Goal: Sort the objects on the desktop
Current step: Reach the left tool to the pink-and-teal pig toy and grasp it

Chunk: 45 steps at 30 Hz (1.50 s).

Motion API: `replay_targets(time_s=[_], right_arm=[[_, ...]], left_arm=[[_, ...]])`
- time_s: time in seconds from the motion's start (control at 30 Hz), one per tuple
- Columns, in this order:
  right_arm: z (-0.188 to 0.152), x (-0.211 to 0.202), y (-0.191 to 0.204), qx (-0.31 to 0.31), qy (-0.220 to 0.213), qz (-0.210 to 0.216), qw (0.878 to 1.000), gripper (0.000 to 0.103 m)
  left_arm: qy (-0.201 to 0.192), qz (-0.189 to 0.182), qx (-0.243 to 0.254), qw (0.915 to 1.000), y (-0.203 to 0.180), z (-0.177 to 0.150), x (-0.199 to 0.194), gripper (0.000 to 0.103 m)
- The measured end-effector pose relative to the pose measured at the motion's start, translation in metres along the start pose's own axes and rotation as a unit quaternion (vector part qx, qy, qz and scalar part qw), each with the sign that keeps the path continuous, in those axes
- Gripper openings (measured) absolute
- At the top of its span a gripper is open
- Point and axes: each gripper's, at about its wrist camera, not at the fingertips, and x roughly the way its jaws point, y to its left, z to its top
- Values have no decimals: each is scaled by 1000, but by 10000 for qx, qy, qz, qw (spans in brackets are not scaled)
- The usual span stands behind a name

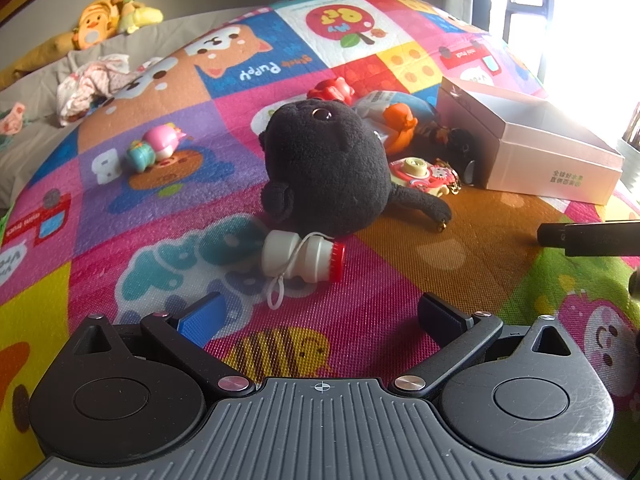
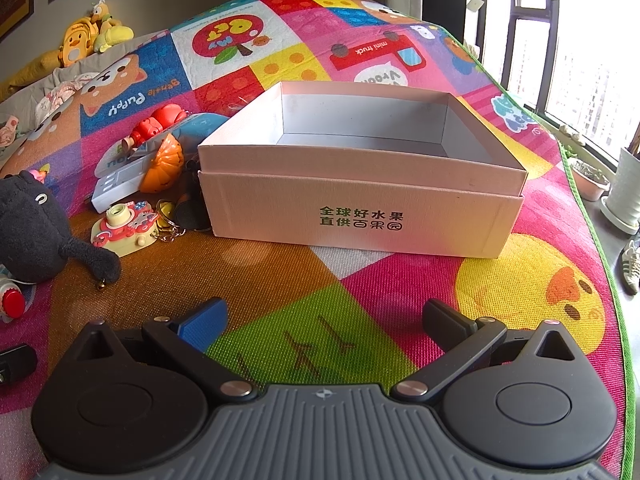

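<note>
My left gripper [image 1: 320, 312] is open just above the colourful play mat. A little ahead of its fingers lies a small white bottle toy with a red cap [image 1: 302, 260]. Behind the bottle sits a black plush animal [image 1: 328, 168]. Further right lie a pink toy camera [image 1: 416, 172], an orange toy [image 1: 400, 126] and a red toy [image 1: 332, 90]. A pink and teal figure [image 1: 156, 150] rests to the left. My right gripper [image 2: 324, 320] is open and holds nothing; it faces an open cardboard box [image 2: 360, 216] with nothing visible inside.
The box [image 1: 532, 148] stands right of the toy pile. Keys and a dark fob [image 2: 180, 216] lie against its left wall. Yellow plush toys [image 1: 112, 16] and crumpled cloth [image 1: 92, 84] lie beyond the mat. A window and plant pot [image 2: 624, 192] are at the right.
</note>
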Motion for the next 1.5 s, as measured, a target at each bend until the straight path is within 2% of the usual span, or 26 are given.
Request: replay_targets(time_s=[0.17, 0.3, 0.4, 0.43, 0.57, 0.67, 0.73, 0.83, 0.93, 1.07, 1.2, 1.37, 1.5], right_arm=[[-5, -14, 2, -102, 294, 27, 9995, 103], [-10, -18, -1, -117, 231, 116, 9996, 103], [-9, -18, -1, -155, 251, 120, 9995, 103], [-9, -18, -1, -155, 259, 126, 9995, 103], [-10, -18, -1, -187, 253, 121, 9994, 103], [-10, -18, -1, -222, 243, 137, 9994, 103], [-10, -18, -1, -247, 221, 145, 9993, 103], [-10, -19, 2, -309, 172, 100, 9993, 103], [-11, -22, 8, -536, 76, 44, 9985, 103], [-9, -30, 32, -1299, -186, 255, 9910, 103], [8, -43, 62, -1698, -431, 875, 9806, 103], [30, -43, 102, -2013, -407, 1458, 9678, 103], [29, -37, 116, -2223, -272, 1531, 9625, 103]], left_arm=[[174, -61, 40, 9998, -1, 4, 4, 103], [238, -167, 124, 9995, 1, 7, 3, 103], [82, -662, -35, 9978, 9, 10, -2, 103], [22, -679, -67, 9977, 10, 13, -3, 103], [-423, -244, 269, 9984, 9, 32, -2, 103], [-624, -135, 319, 9974, 15, 46, -1, 103], [-777, 78, 409, 9961, 20, 52, -1, 103], [-905, 366, 536, 9938, 29, 56, 1, 103], [-896, 504, 405, 9939, 45, 58, 2, 103], [-784, 670, 259, 9943, 68, 53, 4, 103], [-724, 802, 136, 9940, 87, 48, 7, 103], [-919, 836, -172, 9921, 120, 48, -1, 103], [-1004, 771, -460, 9909, 150, 53, 1, 103]])
